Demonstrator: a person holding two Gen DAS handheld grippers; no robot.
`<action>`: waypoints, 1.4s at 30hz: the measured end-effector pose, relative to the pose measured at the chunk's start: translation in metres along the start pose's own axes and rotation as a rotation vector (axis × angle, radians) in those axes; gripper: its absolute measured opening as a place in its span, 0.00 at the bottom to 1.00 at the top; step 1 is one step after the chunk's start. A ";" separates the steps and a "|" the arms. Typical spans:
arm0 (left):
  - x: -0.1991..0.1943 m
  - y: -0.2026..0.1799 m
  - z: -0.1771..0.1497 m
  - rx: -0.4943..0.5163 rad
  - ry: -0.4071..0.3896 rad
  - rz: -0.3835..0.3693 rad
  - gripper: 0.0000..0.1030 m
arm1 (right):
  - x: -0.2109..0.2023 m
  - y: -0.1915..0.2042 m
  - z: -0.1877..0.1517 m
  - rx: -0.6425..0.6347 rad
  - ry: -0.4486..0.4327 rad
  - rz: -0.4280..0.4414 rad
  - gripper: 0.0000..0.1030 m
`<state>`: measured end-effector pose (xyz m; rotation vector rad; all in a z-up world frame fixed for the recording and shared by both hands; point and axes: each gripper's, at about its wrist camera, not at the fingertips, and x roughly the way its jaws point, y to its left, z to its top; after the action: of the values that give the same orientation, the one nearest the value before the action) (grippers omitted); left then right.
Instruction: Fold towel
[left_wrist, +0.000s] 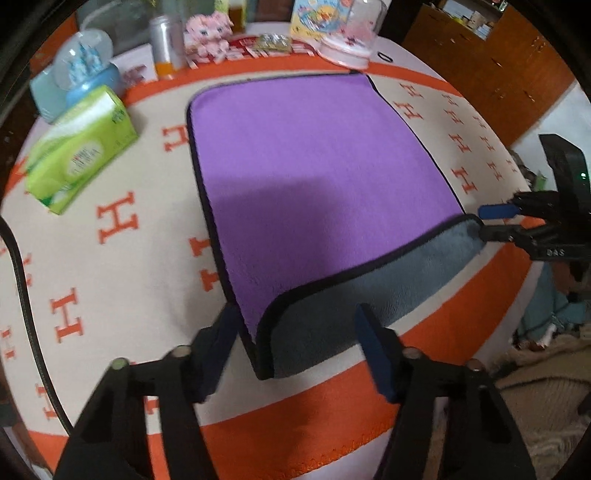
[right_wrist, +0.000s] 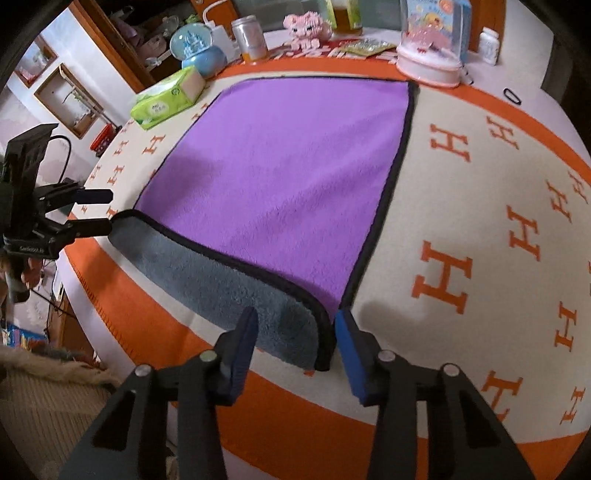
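A purple towel (left_wrist: 314, 166) with black trim lies flat on the table; its near edge is curled over and shows the grey underside (left_wrist: 354, 306). It also shows in the right wrist view (right_wrist: 280, 177), grey flap (right_wrist: 236, 291) at the near edge. My left gripper (left_wrist: 295, 350) is open, its fingers on either side of the near left corner of the flap. My right gripper (right_wrist: 295, 350) is open, straddling the near right corner. Each gripper shows in the other's view, the right one (left_wrist: 495, 221) and the left one (right_wrist: 94, 212), both open at the flap's far end.
The table has a cream cloth with orange H marks (left_wrist: 114, 218) and an orange border. A green tissue pack (left_wrist: 81, 147) lies left of the towel. Snow globes (left_wrist: 86, 70) (right_wrist: 430, 51), a can (left_wrist: 166, 40) and a pink toy (left_wrist: 208, 31) stand at the back.
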<state>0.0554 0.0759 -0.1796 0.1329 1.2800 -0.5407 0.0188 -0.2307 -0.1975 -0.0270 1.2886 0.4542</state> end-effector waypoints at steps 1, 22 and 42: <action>0.003 0.003 0.001 -0.002 0.016 -0.014 0.50 | 0.003 -0.001 0.001 -0.008 0.011 0.003 0.38; 0.019 0.031 0.009 0.002 0.112 -0.143 0.31 | 0.022 -0.005 0.008 -0.071 0.089 0.019 0.26; 0.028 0.017 0.012 0.089 0.167 -0.123 0.07 | 0.022 -0.004 0.005 -0.090 0.095 0.004 0.16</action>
<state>0.0788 0.0776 -0.2052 0.1775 1.4335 -0.7040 0.0291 -0.2266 -0.2175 -0.1230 1.3612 0.5195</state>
